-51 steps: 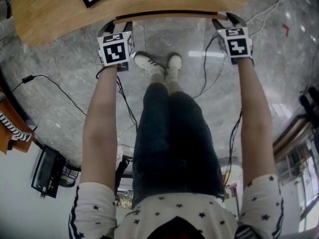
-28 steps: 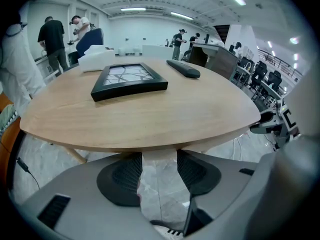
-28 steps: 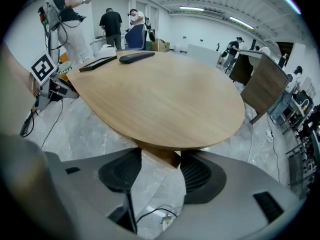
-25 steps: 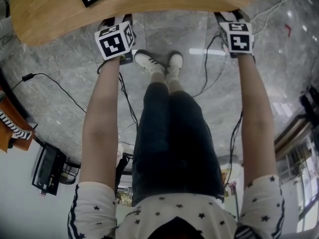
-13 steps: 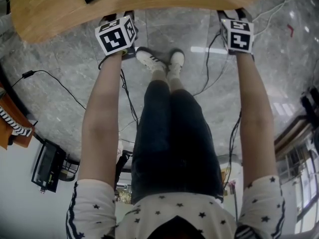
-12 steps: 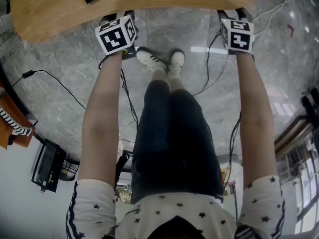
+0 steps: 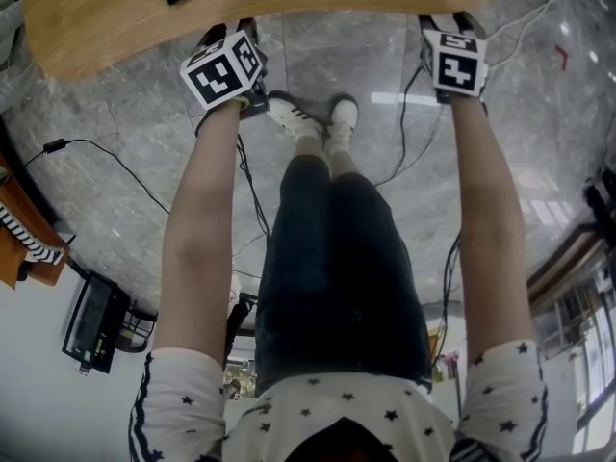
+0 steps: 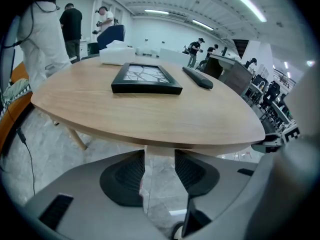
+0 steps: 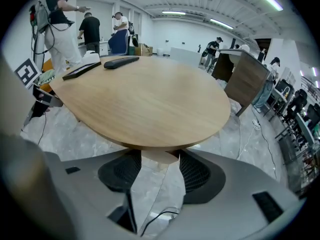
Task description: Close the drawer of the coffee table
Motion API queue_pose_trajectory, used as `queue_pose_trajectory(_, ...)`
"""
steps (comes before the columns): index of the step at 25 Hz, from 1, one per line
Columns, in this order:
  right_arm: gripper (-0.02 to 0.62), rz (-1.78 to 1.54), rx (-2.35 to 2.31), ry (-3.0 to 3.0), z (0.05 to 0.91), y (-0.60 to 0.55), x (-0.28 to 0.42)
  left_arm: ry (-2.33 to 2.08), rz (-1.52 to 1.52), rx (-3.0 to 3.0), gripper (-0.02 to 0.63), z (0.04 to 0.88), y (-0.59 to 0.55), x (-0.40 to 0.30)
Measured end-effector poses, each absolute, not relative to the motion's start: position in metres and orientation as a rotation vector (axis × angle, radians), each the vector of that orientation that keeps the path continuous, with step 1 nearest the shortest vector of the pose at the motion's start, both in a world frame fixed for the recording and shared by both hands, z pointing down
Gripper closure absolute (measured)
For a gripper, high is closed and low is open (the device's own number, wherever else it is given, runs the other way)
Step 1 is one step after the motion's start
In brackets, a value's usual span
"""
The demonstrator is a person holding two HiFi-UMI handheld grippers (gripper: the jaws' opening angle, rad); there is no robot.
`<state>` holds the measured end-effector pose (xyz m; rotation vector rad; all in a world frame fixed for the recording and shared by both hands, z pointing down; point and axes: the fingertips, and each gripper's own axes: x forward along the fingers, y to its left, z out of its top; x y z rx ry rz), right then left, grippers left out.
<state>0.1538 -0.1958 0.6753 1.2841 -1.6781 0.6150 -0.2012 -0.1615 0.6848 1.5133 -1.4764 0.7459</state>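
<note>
The oval wooden coffee table (image 7: 106, 27) fills the top of the head view. No drawer front shows past its near rim there. In the left gripper view a pale drawer panel (image 8: 160, 149) sits just under the tabletop (image 8: 150, 114), right beyond my left gripper (image 8: 159, 160). Its jaws are closing, a gap still stands between the pads, and nothing is in it. My right gripper (image 9: 160, 165) is open at the same rim, with the pale panel (image 9: 159, 156) past its tips. From above, the left gripper (image 7: 229, 37) and right gripper (image 7: 445, 22) reach under the table edge.
A black picture frame (image 8: 146, 79), a dark remote (image 8: 197, 77) and a white box (image 8: 117, 53) lie on the tabletop. The person's shoes (image 7: 313, 114) stand between the grippers. Cables (image 7: 96, 162) trail over the marble floor. People stand in the background.
The dark line of the drawer front that stuck out below the rim is gone under the tabletop. Both grippers have shifted toward the table. The left gripper's cube has rolled.
</note>
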Motion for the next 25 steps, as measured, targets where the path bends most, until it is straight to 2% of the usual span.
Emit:
queue_pose_trajectory(12, 0.377, 0.644, 1.395, -1.663, 0.642, -0.177, 0.159, -1.49, 0.75, 1.513, 0.46, 0.659, -0.131, -0.198)
queue_pose_trajectory(25, 0.56, 0.667, 1.542, -1.715, 0.569, -0.139, 0.149, -1.498, 0.649, 1.475, 0.561, 0.602, -0.086, -0.178)
